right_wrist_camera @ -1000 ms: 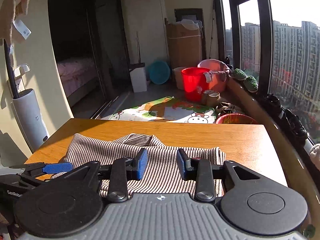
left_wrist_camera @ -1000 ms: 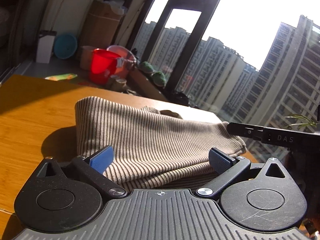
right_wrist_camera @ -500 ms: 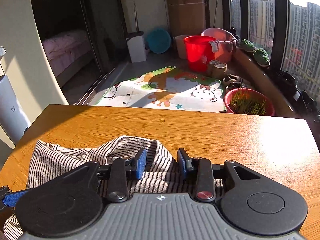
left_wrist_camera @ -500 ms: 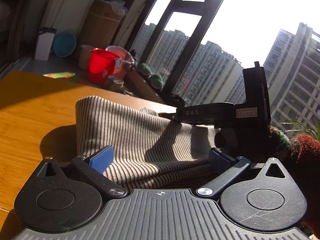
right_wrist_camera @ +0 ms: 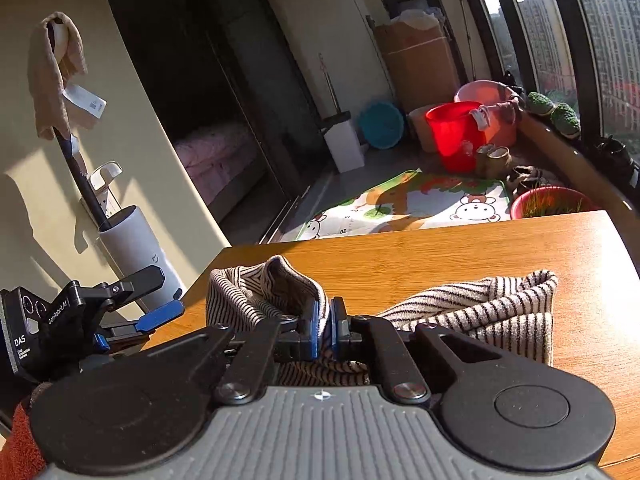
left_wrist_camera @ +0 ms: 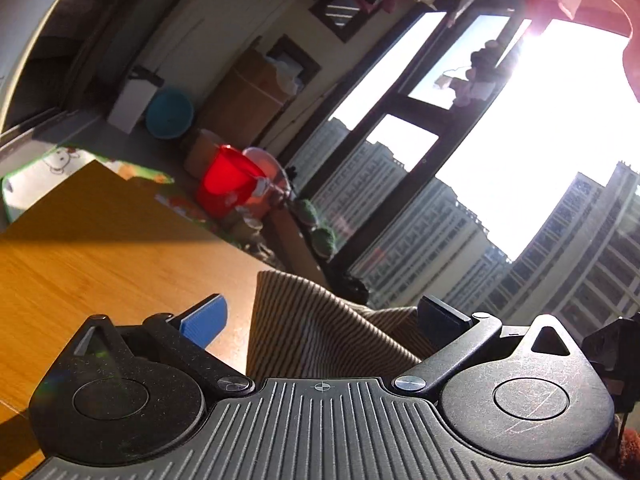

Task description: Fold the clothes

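A beige garment with thin dark stripes [right_wrist_camera: 480,308] lies bunched on the wooden table [right_wrist_camera: 440,248]. My right gripper [right_wrist_camera: 326,328] is shut on a raised fold of it, the blue pads pinching the cloth. In the right wrist view, my left gripper [right_wrist_camera: 154,296] hangs open at the table's left edge, clear of the cloth. In the left wrist view, the left gripper [left_wrist_camera: 322,318] stands wide open and tilted. A peak of the striped garment [left_wrist_camera: 320,328] rises ahead between its fingers, and neither pad touches it. Bare table [left_wrist_camera: 100,260] lies to the left.
Beyond the table's far edge are a printed play mat [right_wrist_camera: 420,200], a red bucket [right_wrist_camera: 456,136], a red pot of grass [right_wrist_camera: 552,202] and a cardboard box [right_wrist_camera: 420,56]. A white cylinder holding a mop [right_wrist_camera: 132,248] stands at the left wall. Tall windows run along the right.
The right gripper has shut on a fold of the garment and the cloth is now bunched up. The left gripper has rolled and shifted sideways, still open.
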